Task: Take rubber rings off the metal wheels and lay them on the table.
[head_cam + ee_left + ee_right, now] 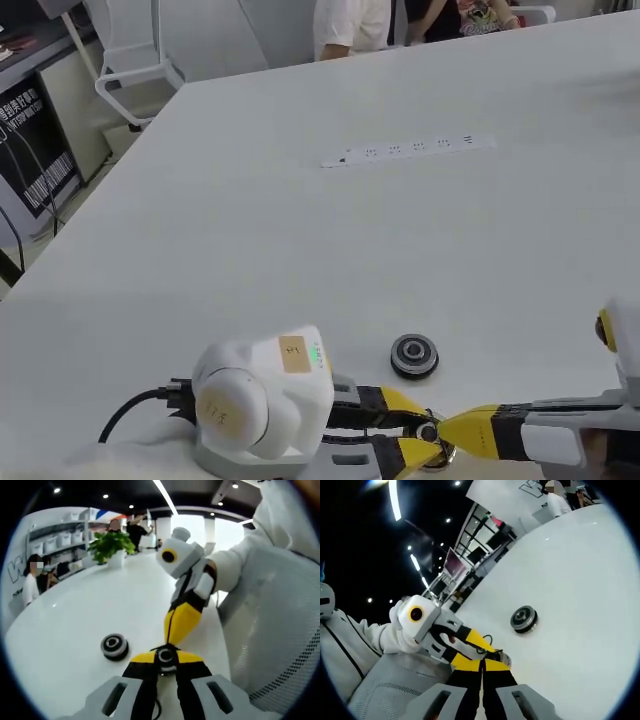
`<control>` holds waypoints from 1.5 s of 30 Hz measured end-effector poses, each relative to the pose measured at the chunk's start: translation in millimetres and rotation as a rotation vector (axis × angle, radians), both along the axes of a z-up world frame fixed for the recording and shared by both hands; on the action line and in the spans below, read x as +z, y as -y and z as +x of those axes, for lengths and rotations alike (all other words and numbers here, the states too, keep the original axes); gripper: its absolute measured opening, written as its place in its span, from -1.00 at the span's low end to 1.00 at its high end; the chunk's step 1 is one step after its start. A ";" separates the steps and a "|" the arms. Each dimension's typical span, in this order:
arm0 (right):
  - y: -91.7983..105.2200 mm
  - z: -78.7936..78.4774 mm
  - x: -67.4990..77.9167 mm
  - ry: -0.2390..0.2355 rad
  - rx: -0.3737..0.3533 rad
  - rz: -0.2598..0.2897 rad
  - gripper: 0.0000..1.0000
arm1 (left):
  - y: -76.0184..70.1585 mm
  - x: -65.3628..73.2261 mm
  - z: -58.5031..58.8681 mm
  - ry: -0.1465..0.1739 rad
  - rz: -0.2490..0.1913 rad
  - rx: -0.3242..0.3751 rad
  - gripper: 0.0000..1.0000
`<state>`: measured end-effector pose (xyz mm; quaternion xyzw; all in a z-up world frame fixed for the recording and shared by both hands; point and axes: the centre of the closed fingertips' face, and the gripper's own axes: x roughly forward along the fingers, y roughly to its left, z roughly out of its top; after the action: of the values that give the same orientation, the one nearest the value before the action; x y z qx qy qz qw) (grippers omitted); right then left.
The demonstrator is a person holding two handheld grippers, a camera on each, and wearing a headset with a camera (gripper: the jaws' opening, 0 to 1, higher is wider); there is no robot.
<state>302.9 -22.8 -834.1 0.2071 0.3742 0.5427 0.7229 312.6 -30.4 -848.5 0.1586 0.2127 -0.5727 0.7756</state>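
A small metal wheel [432,434] with a black rubber ring is held just above the white table [300,250] at the near edge. My left gripper [424,441] comes in from the left and is shut on this wheel [166,654]. My right gripper [446,432] reaches in from the right, its yellow jaws pinched together on the black ring at the wheel's rim [503,658]. A second wheel [413,356] with its rubber ring on lies flat on the table just beyond both grippers, and it is also seen from the left gripper [114,646] and from the right gripper [523,618].
A white power strip [410,150] lies farther back on the table. A white chair [130,60] stands at the far left corner, and people sit at the far edge. A potted plant [111,544] stands at the table's end.
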 end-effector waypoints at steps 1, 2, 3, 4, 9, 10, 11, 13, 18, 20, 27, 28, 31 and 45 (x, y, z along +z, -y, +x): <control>-0.1 0.1 0.1 -0.002 0.000 0.000 -1.00 | 0.0 0.0 0.0 0.000 0.000 0.000 -0.73; -0.1 0.2 -0.1 -0.001 0.001 0.000 -1.00 | 0.0 0.0 0.0 0.000 -0.001 0.001 -0.73; 0.0 0.2 0.0 -0.002 0.000 0.001 -1.00 | -0.1 0.0 0.0 0.000 0.000 0.000 -0.73; -0.1 -0.1 0.4 -0.002 0.002 0.004 -1.00 | -0.1 0.0 0.0 0.000 0.000 0.000 -0.73; -0.7 -1.4 1.4 -0.003 0.009 0.010 -1.00 | 0.0 0.0 -0.2 0.001 0.000 -0.001 -0.73; -0.2 -0.9 1.1 -0.001 0.007 0.009 -1.00 | 0.0 0.1 -0.2 0.001 0.000 -0.001 -0.73; 0.3 -0.3 0.7 -0.001 0.004 0.007 -1.00 | 0.1 0.1 -0.2 0.001 0.000 0.000 -0.73; 2.4 1.8 -1.1 0.002 -0.006 -0.003 -1.00 | 0.3 0.2 0.1 0.003 0.002 0.004 -0.73; 9.6 7.3 -9.1 0.006 -0.037 -0.050 -1.00 | 1.5 0.4 1.3 0.025 0.023 0.010 -0.72; 10.1 7.7 -9.4 0.008 -0.040 -0.055 -1.00 | 1.0 0.4 1.8 0.022 0.024 0.014 -0.73; 11.7 9.2 -10.3 0.024 -0.043 -0.076 -1.00 | -1.7 0.2 1.1 0.017 0.047 0.011 -0.73; 11.6 8.9 -10.0 0.022 -0.042 -0.076 -1.00 | -1.8 0.1 1.1 0.015 0.047 0.013 -0.73; 11.6 8.8 -9.5 0.029 -0.040 -0.082 -1.00 | -1.9 0.0 0.8 0.013 0.052 0.013 -0.73; 12.8 10.1 -6.3 0.024 -0.052 -0.075 -1.00 | -4.4 -0.1 -1.0 0.012 0.072 0.000 -0.80</control>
<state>313.0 -35.6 -840.3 0.1831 0.3801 0.5119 0.7483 311.6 -26.0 -848.6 0.1897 0.2284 -0.5639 0.7706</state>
